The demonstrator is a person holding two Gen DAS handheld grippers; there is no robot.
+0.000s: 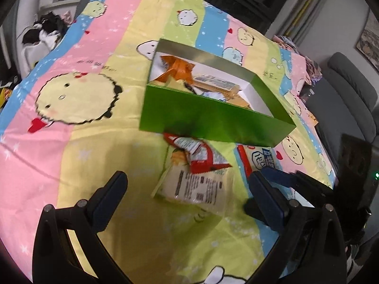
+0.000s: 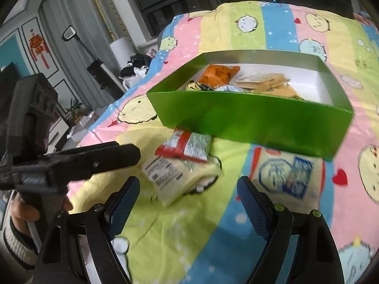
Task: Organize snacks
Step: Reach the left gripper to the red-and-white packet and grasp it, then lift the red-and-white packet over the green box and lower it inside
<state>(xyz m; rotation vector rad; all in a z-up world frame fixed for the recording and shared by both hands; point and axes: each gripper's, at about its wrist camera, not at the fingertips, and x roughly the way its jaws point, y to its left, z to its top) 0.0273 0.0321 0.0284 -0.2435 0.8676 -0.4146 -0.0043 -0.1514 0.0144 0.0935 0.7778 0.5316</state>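
Nearest the left wrist camera, the left gripper [image 1: 187,189] is seen with jaws wide and nothing between the pads; its arms are cut off by the lower edge. Just ahead of it a pale packet [image 1: 196,184] lies on the striped cloth [image 1: 94,142], its printed back up, with a red packet [image 1: 199,153] overlapping its far end. The print on both is too blurred to be read. A third, blue-and-white packet [image 1: 260,158] is partly covered by the left gripper's right finger and by the green box [image 1: 213,120], whose near wall stands just beyond the packets. Inside the box an orange bag [image 1: 177,71] and some tan packs [image 1: 218,82] can be made out, but the near wall hides the lower part of the contents. In the right wrist view the right gripper [image 2: 187,198] is likewise held wide and empty, above the cloth, with the pale packet just ahead of its left finger. The left gripper is seen from the side at the left edge; a hand [image 2: 26,213] and a striped sleeve [image 2: 14,243] are partly cut off there. The room behind is dim and hard to make out.
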